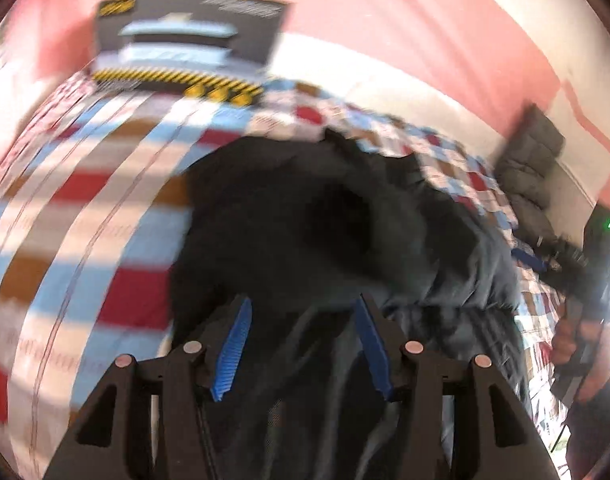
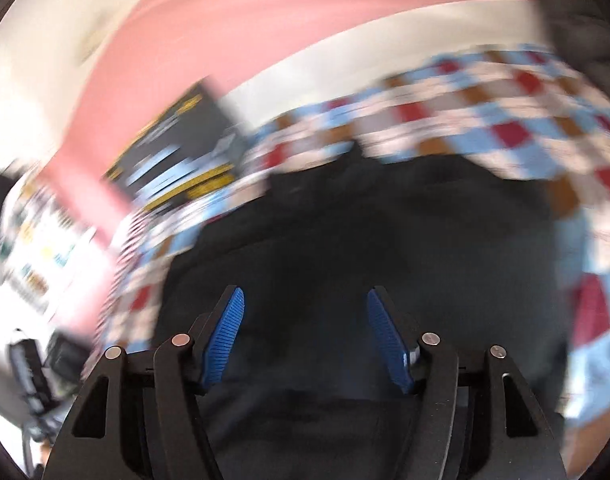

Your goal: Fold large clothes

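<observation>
Close in, the left gripper (image 1: 301, 344) has its blue pads spread wide, dark cloth showing between and under them but nothing pinched. The right gripper (image 2: 305, 340) looks much the same in its own view — pads well apart, poised over black fabric, gripping none of it as far as the blur allows.

Just beyond both sets of fingers lies the dark garment (image 1: 329, 224), a large black or charcoal piece bunched into a loose heap on the checked bedspread (image 1: 105, 200). Its edges are ragged and lumpy, with a raised fold near the middle and wrinkled panels toward the near side; no flat, squared-off fold is visible. I would judge the task to be early or mid-way: the garment is on the bed and gathered, but it needs spreading and smoothing, then the actual folding, and neither gripper has taken hold of an edge to do that.

As for pose, both grippers tilt downward toward the heap, side by side. From the left wrist view the right gripper sits off at the right edge, held in the person's hand (image 1: 585, 352), its tip near the garment's right border. Heavy motion smear in both views suggests the hands are moving.

Farther back, a dark printed box (image 1: 189, 44) rests at the far edge of the bed against a pink wall (image 1: 385, 8), and a grey quilted cushion (image 1: 533, 160) leans at the far right.
</observation>
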The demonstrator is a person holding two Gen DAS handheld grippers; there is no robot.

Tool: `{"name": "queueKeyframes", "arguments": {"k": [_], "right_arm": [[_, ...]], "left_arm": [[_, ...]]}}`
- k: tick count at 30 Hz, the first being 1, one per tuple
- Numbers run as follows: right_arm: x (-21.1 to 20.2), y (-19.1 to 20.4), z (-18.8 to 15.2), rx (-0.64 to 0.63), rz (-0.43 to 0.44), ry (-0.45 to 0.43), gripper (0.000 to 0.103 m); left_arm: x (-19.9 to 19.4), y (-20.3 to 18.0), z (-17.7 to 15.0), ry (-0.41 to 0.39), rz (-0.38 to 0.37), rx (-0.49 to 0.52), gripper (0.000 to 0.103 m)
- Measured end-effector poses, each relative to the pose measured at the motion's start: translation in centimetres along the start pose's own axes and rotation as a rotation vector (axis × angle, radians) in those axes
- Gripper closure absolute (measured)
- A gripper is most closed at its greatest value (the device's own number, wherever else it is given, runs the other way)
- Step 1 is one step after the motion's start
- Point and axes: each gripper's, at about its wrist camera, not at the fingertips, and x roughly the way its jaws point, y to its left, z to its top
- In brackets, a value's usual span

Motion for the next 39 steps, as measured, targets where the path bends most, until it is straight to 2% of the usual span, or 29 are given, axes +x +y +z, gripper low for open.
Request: {"name": "queueKeyframes", "arguments": {"k": [2, 6, 8, 10, 12, 15, 18, 22, 24, 25, 27, 28, 29, 30, 31, 32, 36, 37, 39], "right_arm": [[-1.1, -3.6, 0.2, 0.057, -0.083, -0.021, 0.060], [-1.9, -9.3, 0.8, 0.143, -0.195, -0.050, 0.074], [-0.8, -10.5, 1.0, 0.157, -0.209, -0.033, 0.074], [2.2, -10.4, 0.6, 0.124, -0.205, 0.035, 0.075], [5.3, -9.6, -0.2, 0.084, -0.209, 0.100, 0.075], [6.9, -8.4, -0.6, 0.009, -0.237, 0.106, 0.076], [5.9, -9.2, -0.2, 0.013, -0.229, 0.111, 0.076], [1.5, -9.8, 0.3, 0.025, -0.204, 0.030, 0.076], [0.3, -10.0, 0.3, 0.025, -0.197, 0.005, 0.076], [-0.1, -10.1, 0.2, 0.025, -0.191, 0.002, 0.076], [-0.3, -10.2, -0.1, 0.023, -0.184, 0.005, 0.076], [-0.2, -10.3, -0.3, 0.021, -0.189, 0.009, 0.076], [0.1, -10.5, -0.4, 0.023, -0.192, 0.014, 0.076], [0.3, -10.6, -0.6, 0.028, -0.192, 0.021, 0.076], [0.6, -10.9, -0.9, 0.037, -0.195, 0.031, 0.076], [1.0, -11.0, -1.1, 0.040, -0.199, 0.037, 0.076], [0.6, -10.7, -1.2, 0.019, -0.198, 0.018, 0.076], [0.5, -10.4, -1.2, 0.008, -0.198, 0.008, 0.076], [1.0, -10.5, -1.4, 0.004, -0.198, 0.023, 0.076]], "left_arm": [[1.7, -1.9, 1.7, -0.008, -0.014, 0.047, 0.046], [6.4, -4.7, 3.9, 0.006, 0.012, 0.118, 0.046], [8.9, -5.1, 4.2, 0.026, 0.056, 0.141, 0.053], [11.0, -4.6, 3.9, 0.058, 0.098, 0.140, 0.060], [12.3, -3.6, 3.4, 0.086, 0.128, 0.116, 0.062], [12.7, -2.4, 2.8, 0.087, 0.133, 0.097, 0.062], [12.3, -2.6, 2.9, 0.091, 0.140, 0.103, 0.065], [9.7, -1.9, 3.7, 0.044, 0.067, 0.015, 0.065], [9.5, -1.6, 3.9, 0.043, 0.039, -0.016, 0.059], [9.9, -1.6, 4.0, 0.063, 0.032, -0.024, 0.051], [11.5, -1.4, 4.0, 0.132, -0.006, -0.051, 0.048], [12.2, -1.3, 3.9, 0.159, -0.020, -0.068, 0.050], [12.5, -1.3, 3.8, 0.169, -0.027, -0.077, 0.060], [12.6, -1.4, 3.7, 0.162, -0.047, -0.072, 0.073], [12.4, -1.8, 3.8, 0.146, -0.011, -0.049, 0.094], [11.8, -2.2, 3.9, 0.118, 0.026, -0.022, 0.099], [7.8, -3.5, 5.5, -0.053, 0.109, 0.062, 0.100], [7.6, -3.7, 5.7, -0.073, 0.129, 0.082, 0.100], [9.2, -3.4, 5.5, -0.030, 0.160, 0.100, 0.100]]}}
